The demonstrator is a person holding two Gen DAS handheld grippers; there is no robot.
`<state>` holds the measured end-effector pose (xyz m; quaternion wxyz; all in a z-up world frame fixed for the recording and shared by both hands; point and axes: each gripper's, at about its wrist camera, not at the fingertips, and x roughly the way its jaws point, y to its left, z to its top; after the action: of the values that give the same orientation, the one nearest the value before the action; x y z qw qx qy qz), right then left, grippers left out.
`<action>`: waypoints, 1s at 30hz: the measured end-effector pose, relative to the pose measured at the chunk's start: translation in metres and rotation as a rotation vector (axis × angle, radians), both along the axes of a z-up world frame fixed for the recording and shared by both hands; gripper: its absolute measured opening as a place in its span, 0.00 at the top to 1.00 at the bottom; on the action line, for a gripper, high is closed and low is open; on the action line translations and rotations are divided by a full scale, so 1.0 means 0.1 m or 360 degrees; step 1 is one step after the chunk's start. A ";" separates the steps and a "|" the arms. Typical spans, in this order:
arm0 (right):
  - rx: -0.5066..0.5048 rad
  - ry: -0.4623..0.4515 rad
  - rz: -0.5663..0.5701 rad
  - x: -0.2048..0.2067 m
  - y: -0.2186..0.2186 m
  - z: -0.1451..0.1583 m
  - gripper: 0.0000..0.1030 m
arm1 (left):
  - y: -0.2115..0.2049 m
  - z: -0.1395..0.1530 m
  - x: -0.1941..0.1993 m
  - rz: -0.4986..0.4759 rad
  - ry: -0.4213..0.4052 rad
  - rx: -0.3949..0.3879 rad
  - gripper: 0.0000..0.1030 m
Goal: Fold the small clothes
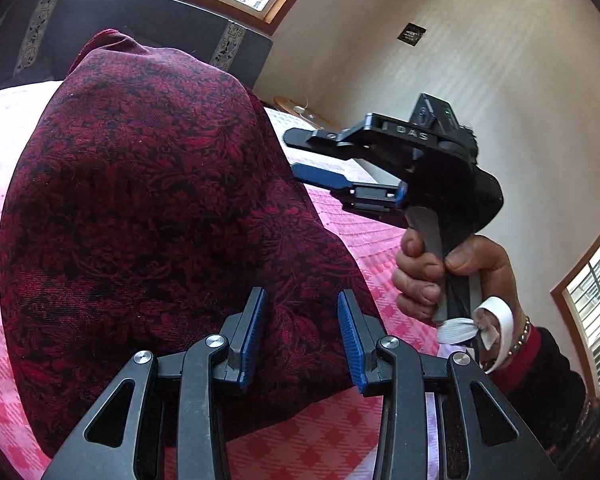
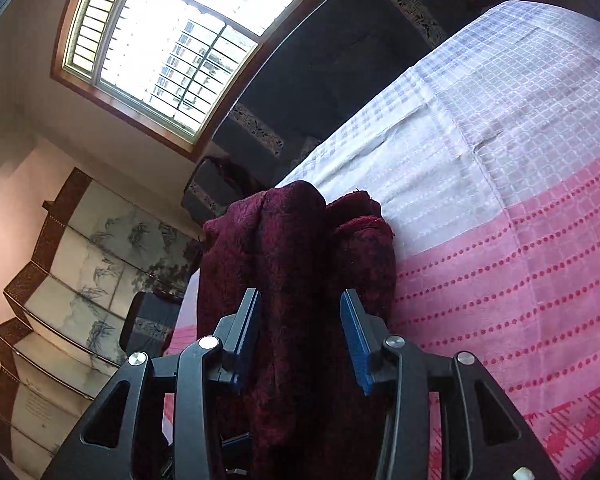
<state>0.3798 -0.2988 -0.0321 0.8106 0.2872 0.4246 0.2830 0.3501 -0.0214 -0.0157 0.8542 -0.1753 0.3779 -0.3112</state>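
Pink-and-white checked bedspread covers the bed, with a window and a painted folding screen behind. Dark red patterned garment lies bunched in a mound on the spread, near the bed's edge on the screen side. Left gripper hovers at the mound's near edge, jaws partly open; cloth shows in the gap, but whether the pads pinch it cannot be told. Right gripper, held by a hand, stands just beside the mound's far side, jaws parted, nothing gripped. Judgement: the garment is not yet flat. Recommend each gripper take one distinct corner or hem, single layer only, then draw apart to spread it smooth before creasing.
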 end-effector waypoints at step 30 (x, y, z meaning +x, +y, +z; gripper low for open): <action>0.0016 -0.0142 -0.0207 -0.21 -0.14 0.14 0.87 | 0.87 -0.13 -0.09 0.0356 0.0007 -0.0154 0.63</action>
<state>0.3587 -0.3124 -0.0181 0.8439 0.3054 0.3672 0.2445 0.3412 0.0657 -0.0289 0.8733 -0.2580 0.3426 -0.2313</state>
